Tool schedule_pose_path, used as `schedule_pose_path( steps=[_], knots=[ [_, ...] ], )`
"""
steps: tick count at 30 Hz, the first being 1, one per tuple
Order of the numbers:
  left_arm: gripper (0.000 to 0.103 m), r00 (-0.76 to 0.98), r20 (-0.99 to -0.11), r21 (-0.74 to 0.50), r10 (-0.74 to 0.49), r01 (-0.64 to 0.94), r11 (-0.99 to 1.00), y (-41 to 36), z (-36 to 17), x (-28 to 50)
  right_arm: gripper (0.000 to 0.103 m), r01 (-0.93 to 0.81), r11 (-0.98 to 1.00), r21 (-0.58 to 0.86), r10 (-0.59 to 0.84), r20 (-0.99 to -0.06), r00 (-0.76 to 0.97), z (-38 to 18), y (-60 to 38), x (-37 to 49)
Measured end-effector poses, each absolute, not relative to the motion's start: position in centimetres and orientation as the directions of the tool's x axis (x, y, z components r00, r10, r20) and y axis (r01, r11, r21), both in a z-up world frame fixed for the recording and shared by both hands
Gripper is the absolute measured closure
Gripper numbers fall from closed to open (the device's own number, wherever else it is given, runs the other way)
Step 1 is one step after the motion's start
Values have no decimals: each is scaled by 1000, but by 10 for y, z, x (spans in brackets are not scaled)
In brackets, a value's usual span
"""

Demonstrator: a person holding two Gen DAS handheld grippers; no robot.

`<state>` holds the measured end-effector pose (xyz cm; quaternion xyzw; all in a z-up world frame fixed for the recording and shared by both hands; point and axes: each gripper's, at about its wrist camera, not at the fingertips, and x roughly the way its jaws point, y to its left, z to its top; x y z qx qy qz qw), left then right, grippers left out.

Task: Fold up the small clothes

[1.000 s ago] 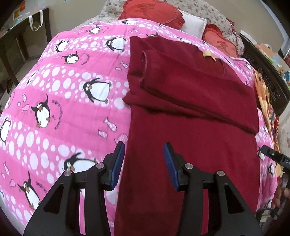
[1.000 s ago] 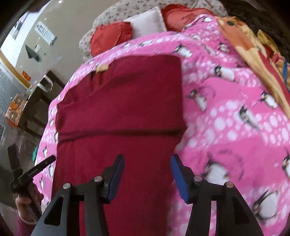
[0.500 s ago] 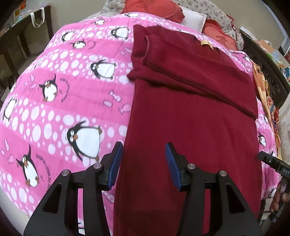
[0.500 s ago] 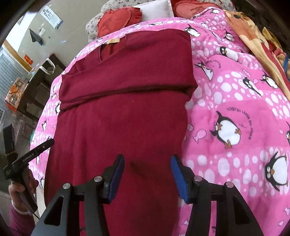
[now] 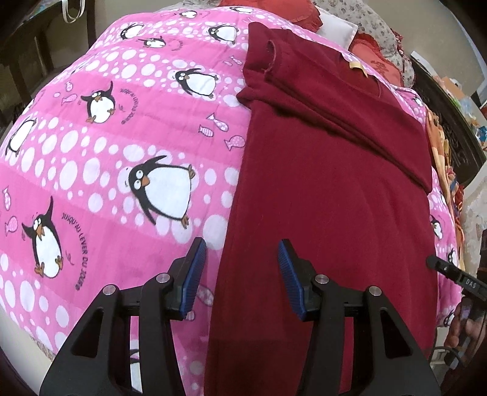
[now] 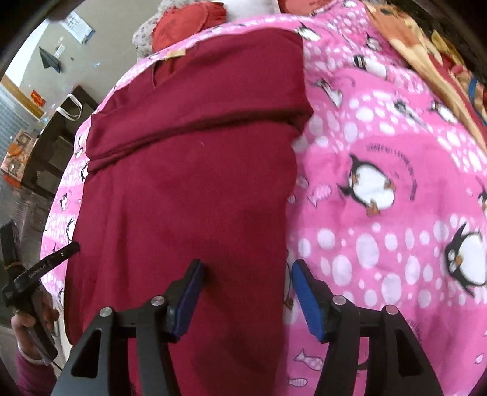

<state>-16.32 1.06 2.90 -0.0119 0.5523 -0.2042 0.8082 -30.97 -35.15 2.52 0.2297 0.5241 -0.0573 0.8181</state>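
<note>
A dark red sweater lies flat on a pink penguin blanket, its sleeves folded across the chest and a tan label at the collar. It also shows in the right wrist view. My left gripper is open and empty, low over the sweater's left side edge near the hem. My right gripper is open and empty, low over the sweater's right side edge near the hem. The right gripper's tip shows at the right of the left wrist view, and the left gripper shows in the right wrist view.
Red cushions and a white pillow lie at the head of the bed. An orange patterned cloth lies along the right side. Dark furniture with a white bag handle stands left of the bed.
Both grippers have moved back toward the sweater's hem and lower, each now over a side edge. Both stay open. The sweater has not moved.
</note>
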Motion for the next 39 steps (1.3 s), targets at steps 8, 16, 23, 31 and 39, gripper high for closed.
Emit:
schedule_pose_path(
  steps=[8,16,23,31,39],
  knots=[
    [54,249,-885,-304,-394,332,893,26,39,-177,45,278,880,386,233,-859,456,40,-354,-323],
    [54,219,-893,-321,-393,301,898,49,41,-189,45,283,873,396,235,-852,468,45,-356,-339],
    [54,186,-900,-327,-394,310,893,58,38,-206,45,258,856,449,307,-841,445,38,-348,-357],
    [45,163,-903,-332,-398,325,886,53,34,-219,45,251,826,505,377,-825,420,29,-338,-386],
    [44,142,-910,-319,-390,360,877,47,32,-237,45,238,786,571,452,-792,410,18,-324,-414]
  ],
)
